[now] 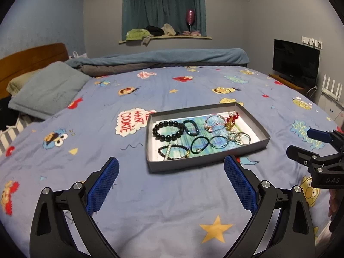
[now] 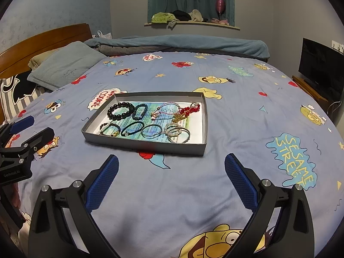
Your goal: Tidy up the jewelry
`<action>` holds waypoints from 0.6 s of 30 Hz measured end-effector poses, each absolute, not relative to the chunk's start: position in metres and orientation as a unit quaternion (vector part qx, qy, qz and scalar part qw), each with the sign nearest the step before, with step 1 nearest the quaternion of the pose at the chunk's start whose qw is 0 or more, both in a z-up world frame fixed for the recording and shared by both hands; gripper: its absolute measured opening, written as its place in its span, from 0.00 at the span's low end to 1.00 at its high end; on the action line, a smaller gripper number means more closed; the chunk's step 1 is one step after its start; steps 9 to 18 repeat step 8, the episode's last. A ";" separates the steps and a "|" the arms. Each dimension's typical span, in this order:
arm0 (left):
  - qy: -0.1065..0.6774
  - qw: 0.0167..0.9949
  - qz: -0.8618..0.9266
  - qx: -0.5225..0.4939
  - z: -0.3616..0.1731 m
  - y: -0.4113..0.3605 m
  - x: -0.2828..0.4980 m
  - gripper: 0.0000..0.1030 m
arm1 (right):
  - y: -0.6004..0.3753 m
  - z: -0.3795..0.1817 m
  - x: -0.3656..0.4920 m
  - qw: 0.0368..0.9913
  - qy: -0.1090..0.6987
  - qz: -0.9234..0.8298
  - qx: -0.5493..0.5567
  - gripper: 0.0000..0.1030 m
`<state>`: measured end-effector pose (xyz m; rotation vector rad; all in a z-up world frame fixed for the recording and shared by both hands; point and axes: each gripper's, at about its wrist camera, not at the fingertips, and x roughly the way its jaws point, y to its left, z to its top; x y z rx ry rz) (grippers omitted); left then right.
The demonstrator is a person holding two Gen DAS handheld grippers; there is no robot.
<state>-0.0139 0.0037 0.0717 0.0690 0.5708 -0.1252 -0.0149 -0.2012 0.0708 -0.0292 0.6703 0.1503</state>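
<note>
A shallow grey box tray [image 1: 193,166] [image 2: 148,144] lies on the bed and holds several bracelets. Among them are a black bead bracelet [image 1: 168,131] [image 2: 120,111], a dark teal bead bracelet [image 1: 191,126] [image 2: 140,111], a red bead piece [image 1: 233,117] [image 2: 190,108] and silver bangles [image 1: 240,138] [image 2: 178,134]. My left gripper [image 1: 172,167] hovers open just in front of the tray, nothing between its blue pads. My right gripper [image 2: 172,165] is also open and empty, short of the tray's near wall. Each gripper shows at the edge of the other's view.
The bed is covered by a blue cartoon-print sheet [image 1: 150,210] [image 2: 247,116]. A grey pillow [image 1: 47,90] and wooden headboard [image 2: 43,40] are at the left, a rolled blanket [image 1: 172,59] along the far edge. A black TV [image 1: 295,62] stands at the right.
</note>
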 end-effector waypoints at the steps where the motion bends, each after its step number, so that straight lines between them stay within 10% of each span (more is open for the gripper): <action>1: 0.283 0.956 -0.063 0.033 0.072 0.003 -0.014 0.94 | -0.201 0.071 -0.014 0.941 0.329 0.074 -0.014 0.95; 18: 0.296 0.953 -0.062 0.019 0.069 0.008 -0.010 0.94 | -0.202 0.070 -0.013 0.941 0.330 0.073 -0.015 0.95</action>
